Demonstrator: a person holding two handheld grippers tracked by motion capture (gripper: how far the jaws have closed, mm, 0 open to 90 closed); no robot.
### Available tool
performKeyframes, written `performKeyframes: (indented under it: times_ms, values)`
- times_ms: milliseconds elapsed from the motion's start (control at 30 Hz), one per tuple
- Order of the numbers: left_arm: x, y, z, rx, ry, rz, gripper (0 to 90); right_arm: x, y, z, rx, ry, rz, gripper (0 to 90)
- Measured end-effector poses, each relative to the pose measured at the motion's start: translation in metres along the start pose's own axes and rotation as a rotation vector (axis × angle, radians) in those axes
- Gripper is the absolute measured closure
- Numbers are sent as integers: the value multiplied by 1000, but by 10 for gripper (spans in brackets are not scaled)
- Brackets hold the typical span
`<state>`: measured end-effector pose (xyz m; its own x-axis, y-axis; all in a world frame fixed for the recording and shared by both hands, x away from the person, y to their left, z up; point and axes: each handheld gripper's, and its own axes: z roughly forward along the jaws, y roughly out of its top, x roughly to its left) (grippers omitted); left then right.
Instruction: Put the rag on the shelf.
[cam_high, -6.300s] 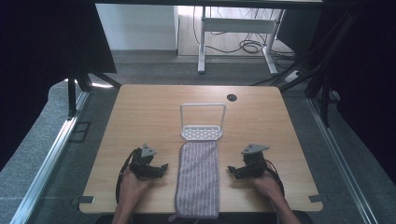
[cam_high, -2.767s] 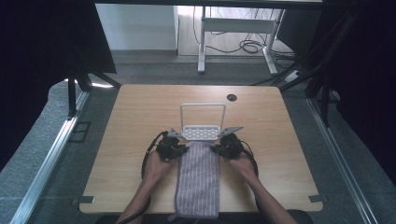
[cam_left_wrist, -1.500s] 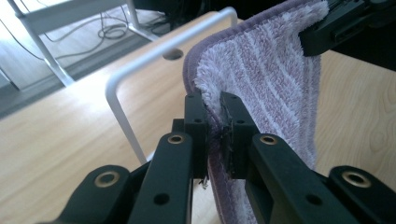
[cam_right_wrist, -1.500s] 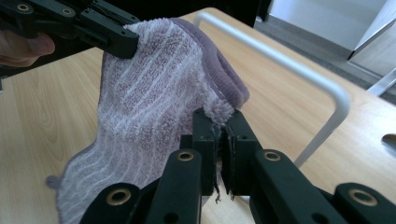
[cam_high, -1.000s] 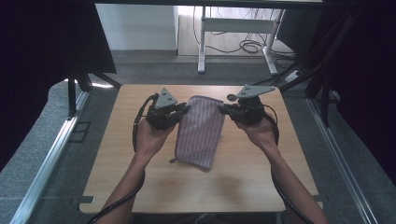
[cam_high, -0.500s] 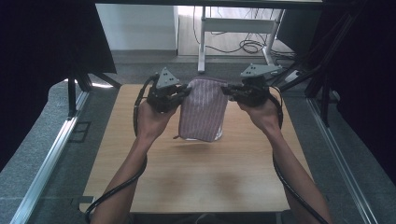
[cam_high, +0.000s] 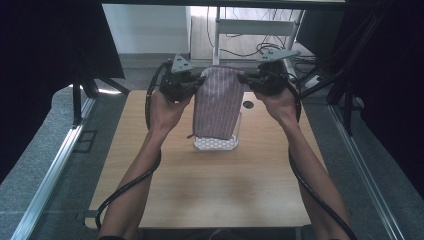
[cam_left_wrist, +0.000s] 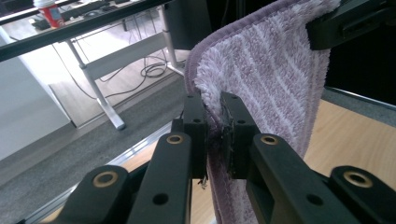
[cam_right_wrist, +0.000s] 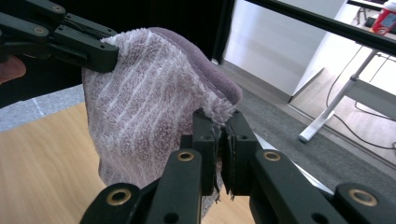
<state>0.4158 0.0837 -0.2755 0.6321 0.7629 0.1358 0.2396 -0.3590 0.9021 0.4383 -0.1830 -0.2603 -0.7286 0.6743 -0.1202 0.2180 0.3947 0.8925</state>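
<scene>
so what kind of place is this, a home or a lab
Probably a lab or office workroom: a bare wooden table, grey carpet floor with loose cables, and handheld grippers holding a towel.

Wooden tabletop (cam_high: 165, 195) on grey carpeted floor (cam_high: 45, 130), flanked by aluminium rails (cam_high: 47, 172) and black curtains (cam_high: 45, 40); beyond, a white-legged desk (cam_high: 260, 27) with loose cables (cam_high: 250, 49) against a pale wall (cam_high: 145, 27).

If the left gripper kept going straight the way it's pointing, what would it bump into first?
Probably the right gripper. The left gripper, shut on the purple towel, points along the towel's top edge toward it; exact depth is unclear.
</scene>
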Motion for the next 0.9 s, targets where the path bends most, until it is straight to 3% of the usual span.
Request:
performKeyframes:
  times_ms: [367,667,900]
  values:
    - [12,7,23,24,51,-28,817,-17,7,23,17,-58,11,846]
    - [21,-4,48,52,111,-39,813,-29,-2,54,37,-99,27,845]
    - [27,-15,65,92,164,-22,809,-33,-11,78,59,-118,31,845]
